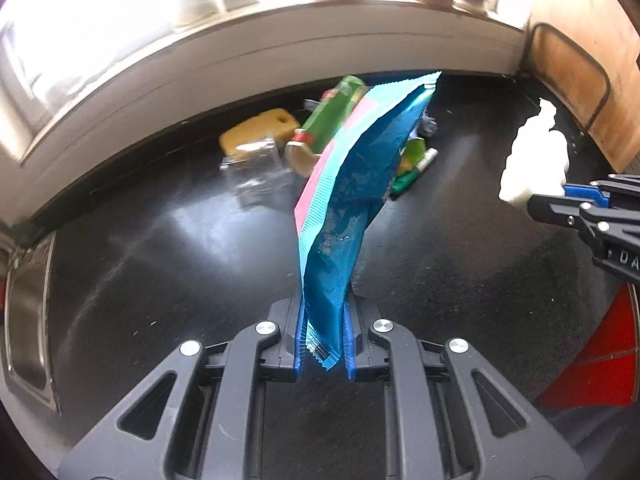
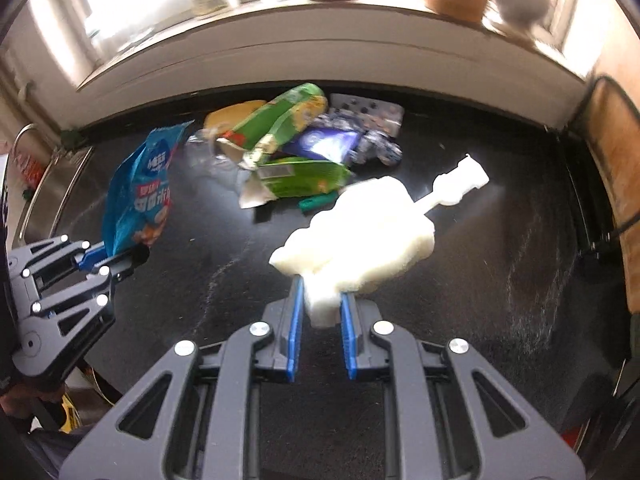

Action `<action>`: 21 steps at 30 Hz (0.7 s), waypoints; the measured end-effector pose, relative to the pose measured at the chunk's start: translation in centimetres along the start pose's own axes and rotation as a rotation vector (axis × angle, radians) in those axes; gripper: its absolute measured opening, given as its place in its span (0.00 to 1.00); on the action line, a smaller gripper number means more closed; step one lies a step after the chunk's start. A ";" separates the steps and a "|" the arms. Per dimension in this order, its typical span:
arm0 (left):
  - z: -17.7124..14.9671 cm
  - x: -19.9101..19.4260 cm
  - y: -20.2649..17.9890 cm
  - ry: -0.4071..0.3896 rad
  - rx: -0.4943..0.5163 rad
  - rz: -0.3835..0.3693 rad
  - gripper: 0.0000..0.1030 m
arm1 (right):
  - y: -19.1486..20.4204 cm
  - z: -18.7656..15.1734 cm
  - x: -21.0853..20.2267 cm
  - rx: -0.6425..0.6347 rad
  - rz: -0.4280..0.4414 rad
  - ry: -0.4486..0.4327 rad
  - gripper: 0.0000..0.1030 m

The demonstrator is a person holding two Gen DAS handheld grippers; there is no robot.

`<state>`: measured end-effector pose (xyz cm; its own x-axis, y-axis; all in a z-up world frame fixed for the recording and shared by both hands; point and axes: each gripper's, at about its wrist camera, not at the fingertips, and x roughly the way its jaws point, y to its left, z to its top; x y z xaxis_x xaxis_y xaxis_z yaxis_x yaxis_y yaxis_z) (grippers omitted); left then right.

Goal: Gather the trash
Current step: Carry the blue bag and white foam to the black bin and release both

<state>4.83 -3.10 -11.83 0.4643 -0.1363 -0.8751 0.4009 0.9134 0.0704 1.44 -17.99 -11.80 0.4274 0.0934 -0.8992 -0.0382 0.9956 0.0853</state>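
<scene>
My left gripper is shut on a blue snack bag and holds it upright above the black counter. The bag also shows in the right wrist view, with the left gripper below it. My right gripper is shut on a crumpled white tissue wad held over the counter. The tissue also shows in the left wrist view, with the right gripper beside it. More trash lies at the back: green wrappers, a purple-white wrapper and a yellow sponge.
A steel sink lies at the counter's left end. A windowsill with jars and pots runs behind the counter. A wooden board leans at the right. A red thing sits below the counter's right edge. A crumpled clear plastic piece lies near the sponge.
</scene>
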 end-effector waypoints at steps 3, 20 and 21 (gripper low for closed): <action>-1.0 -1.5 2.1 -0.018 -0.066 0.033 0.14 | 3.1 0.5 -0.1 -0.086 0.042 -0.006 0.17; -22.0 -9.8 19.8 0.092 -0.712 0.385 0.14 | 35.1 -4.3 1.0 -0.802 0.534 0.145 0.17; -24.4 -10.2 20.6 0.111 -0.767 0.411 0.14 | 36.8 -5.2 1.2 -0.841 0.558 0.166 0.17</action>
<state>-10.90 26.50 -13.15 0.3596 0.2617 -0.8957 -0.4412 0.8935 0.0839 -4.20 18.78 -11.97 0.0263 0.4796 -0.8771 -0.8422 0.4833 0.2390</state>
